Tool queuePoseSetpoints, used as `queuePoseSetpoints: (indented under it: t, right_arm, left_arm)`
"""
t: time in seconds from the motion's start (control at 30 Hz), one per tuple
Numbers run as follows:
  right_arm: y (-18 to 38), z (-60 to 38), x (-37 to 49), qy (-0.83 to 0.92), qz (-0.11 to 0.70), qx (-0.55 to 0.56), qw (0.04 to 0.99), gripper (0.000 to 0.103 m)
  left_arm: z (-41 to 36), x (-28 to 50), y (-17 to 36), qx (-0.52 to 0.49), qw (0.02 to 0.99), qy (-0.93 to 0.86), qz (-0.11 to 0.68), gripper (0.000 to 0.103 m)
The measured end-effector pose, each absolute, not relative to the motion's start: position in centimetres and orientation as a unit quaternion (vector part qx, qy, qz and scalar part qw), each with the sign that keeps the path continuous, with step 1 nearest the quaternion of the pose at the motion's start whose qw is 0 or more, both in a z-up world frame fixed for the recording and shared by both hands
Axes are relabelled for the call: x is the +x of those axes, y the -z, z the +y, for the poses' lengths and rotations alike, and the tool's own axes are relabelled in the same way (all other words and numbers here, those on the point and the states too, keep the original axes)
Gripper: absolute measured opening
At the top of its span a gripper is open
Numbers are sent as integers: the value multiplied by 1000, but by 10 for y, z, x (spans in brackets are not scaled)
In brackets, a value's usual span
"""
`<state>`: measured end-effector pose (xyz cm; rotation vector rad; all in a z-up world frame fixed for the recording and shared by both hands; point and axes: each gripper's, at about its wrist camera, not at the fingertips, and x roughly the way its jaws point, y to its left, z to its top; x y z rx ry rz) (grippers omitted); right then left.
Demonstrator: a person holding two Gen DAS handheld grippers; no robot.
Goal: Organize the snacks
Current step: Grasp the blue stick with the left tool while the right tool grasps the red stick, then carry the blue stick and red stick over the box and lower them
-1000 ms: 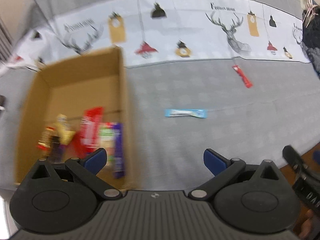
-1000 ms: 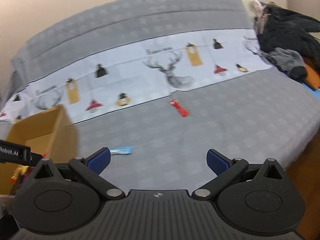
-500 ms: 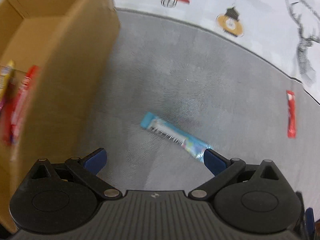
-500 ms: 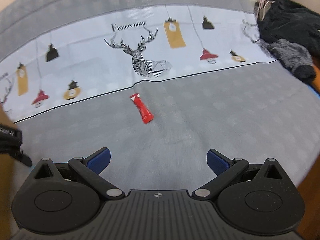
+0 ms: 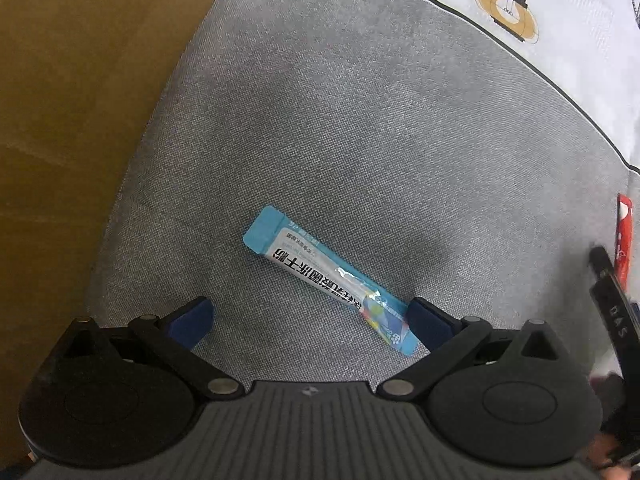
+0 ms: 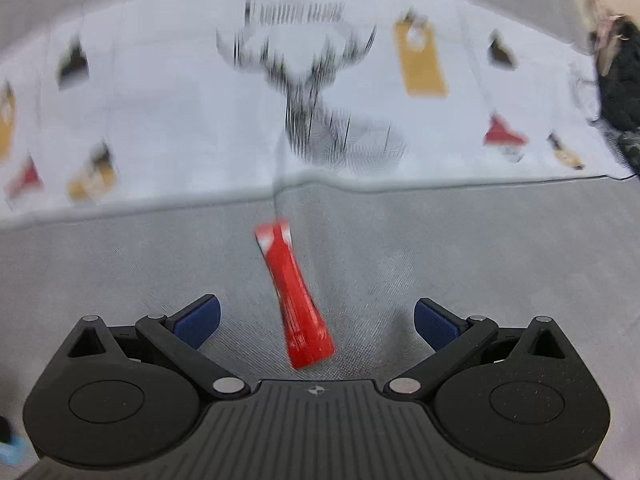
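A light blue snack stick lies slanted on the grey cloth in the left wrist view. My left gripper is open just above it, and the stick's lower end lies against the right fingertip. A red snack stick lies on the grey cloth in the right wrist view. My right gripper is open low over it, with the stick's near end between the fingers. The red stick also shows at the right edge of the left wrist view. The cardboard box's outer wall stands at left.
The grey cloth meets a white printed cloth with deer and lanterns behind. Dark clothing lies at far right. Part of the right gripper's body shows at the right edge of the left wrist view.
Both grippers have moved down and forward. The left has come from beside the box to over the blue stick. The right has closed in on the red stick. Both stay open.
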<state>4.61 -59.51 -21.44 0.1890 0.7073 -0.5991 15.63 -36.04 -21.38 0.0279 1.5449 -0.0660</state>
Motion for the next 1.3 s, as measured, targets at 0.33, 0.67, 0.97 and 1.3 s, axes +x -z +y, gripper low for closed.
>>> queuePoseSetpoints:
  t: [0.33, 0.67, 0.97, 1.3]
  right_arm:
    - [217, -595, 52, 295, 321, 73, 897, 102]
    - [204, -572, 38, 272, 338, 55, 899, 11]
    - [181, -539, 5, 276, 332, 168, 886, 7]
    - [155, -504, -36, 287, 319, 200, 881, 7]
  left_arm:
    - [-367, 175, 218, 16, 697, 16, 717, 103]
    - [-349, 188, 192, 7, 714, 52, 699, 8]
    - [-332, 160, 154, 44, 762, 136, 632, 1]
    - [-299, 133, 109, 35, 782, 191, 592, 1]
